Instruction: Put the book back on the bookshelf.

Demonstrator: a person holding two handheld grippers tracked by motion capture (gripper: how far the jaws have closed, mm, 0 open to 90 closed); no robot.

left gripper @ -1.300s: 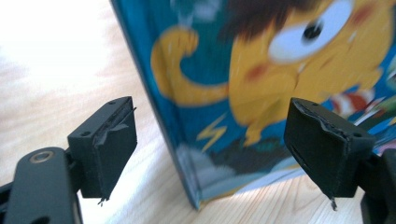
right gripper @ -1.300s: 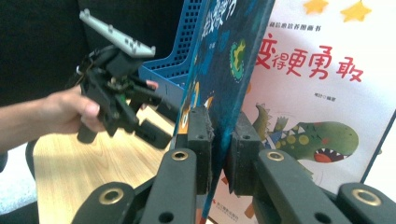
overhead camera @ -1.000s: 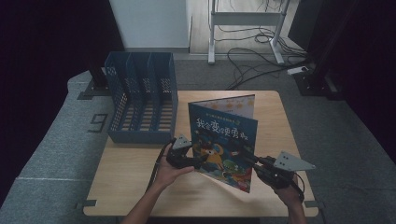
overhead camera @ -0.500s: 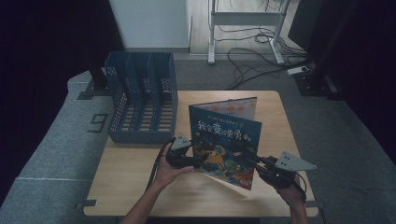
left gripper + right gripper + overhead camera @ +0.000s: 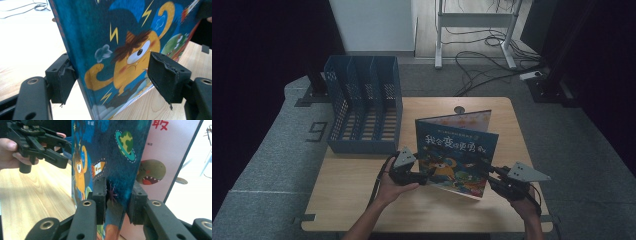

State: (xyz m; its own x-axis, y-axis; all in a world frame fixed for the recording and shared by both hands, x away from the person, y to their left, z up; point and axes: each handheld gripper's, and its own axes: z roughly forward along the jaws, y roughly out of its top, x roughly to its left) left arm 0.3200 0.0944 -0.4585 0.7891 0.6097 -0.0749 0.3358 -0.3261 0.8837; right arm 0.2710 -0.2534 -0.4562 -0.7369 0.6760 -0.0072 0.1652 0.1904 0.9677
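- The tilted, blue-covered picture book stands slightly more upright than a moment ago.
- Left gripper straddles its edge, jaws released.
- Right gripper is clenched on its cover.

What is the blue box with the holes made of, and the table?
The blue file organizer looks like matte plastic: its walls are a moulded grid of small holes. The table looks like pale wood, maybe only a wood-look top, with visible grain lines.

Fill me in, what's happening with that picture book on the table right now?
A person stands the picture book upright on the wooden table. The right gripper is clamped on its cover edge; the left gripper straddles the other side with jaws open. The blue file rack sits behind, empty.
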